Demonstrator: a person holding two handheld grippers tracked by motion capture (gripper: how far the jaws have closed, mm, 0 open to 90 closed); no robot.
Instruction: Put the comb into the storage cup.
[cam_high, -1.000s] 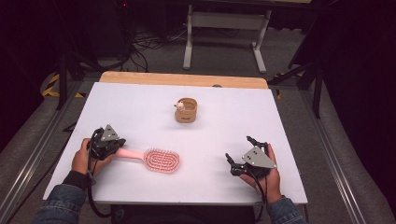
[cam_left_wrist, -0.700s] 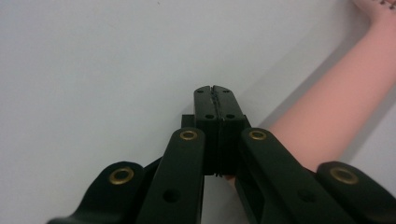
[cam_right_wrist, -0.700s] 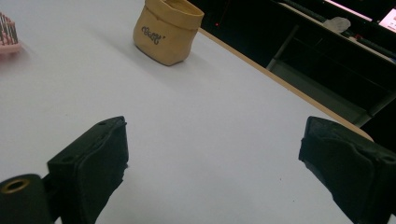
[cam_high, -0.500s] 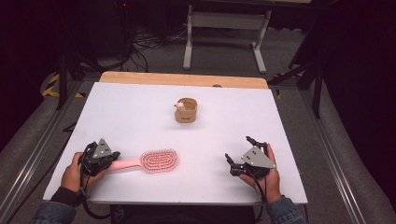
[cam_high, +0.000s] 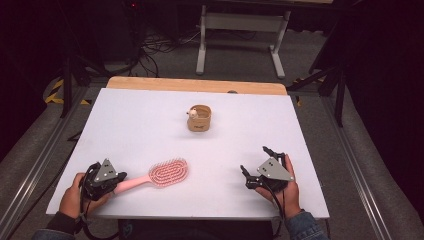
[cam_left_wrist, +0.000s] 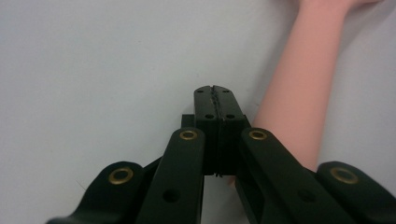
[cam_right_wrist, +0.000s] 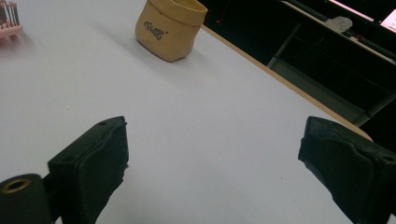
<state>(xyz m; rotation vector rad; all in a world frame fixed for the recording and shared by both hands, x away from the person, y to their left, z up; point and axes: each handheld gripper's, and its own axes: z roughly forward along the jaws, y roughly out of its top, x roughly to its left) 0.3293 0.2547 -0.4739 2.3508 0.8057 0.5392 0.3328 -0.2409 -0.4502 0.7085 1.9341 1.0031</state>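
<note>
A pink hairbrush (cam_high: 169, 172) lies bristles up on the white table (cam_high: 145, 120), near the front left. My left gripper (cam_high: 119, 177) sits at the end of its handle. In the left gripper view the jaws (cam_left_wrist: 213, 91) are pressed shut with nothing between them, and the pink handle (cam_left_wrist: 303, 84) lies just to their right. My right gripper (cam_high: 254, 161) rests open at the front right, and nothing is between its jaws (cam_right_wrist: 212, 140). A small tan pouch (cam_high: 200, 118) stands upright at the table's middle back, with a small pale thing at its rim.
A wooden board (cam_high: 195, 85) edges the table's far side. Beyond it are a metal stand (cam_high: 240, 30), cables and dark floor. The right gripper view shows the pouch (cam_right_wrist: 170, 28) ahead to the left and the brush's head (cam_right_wrist: 9, 18) at far left.
My left gripper has drawn back toward the table's front-left corner. The brush's handle end swung toward the near edge with it. The right gripper has stayed put.
</note>
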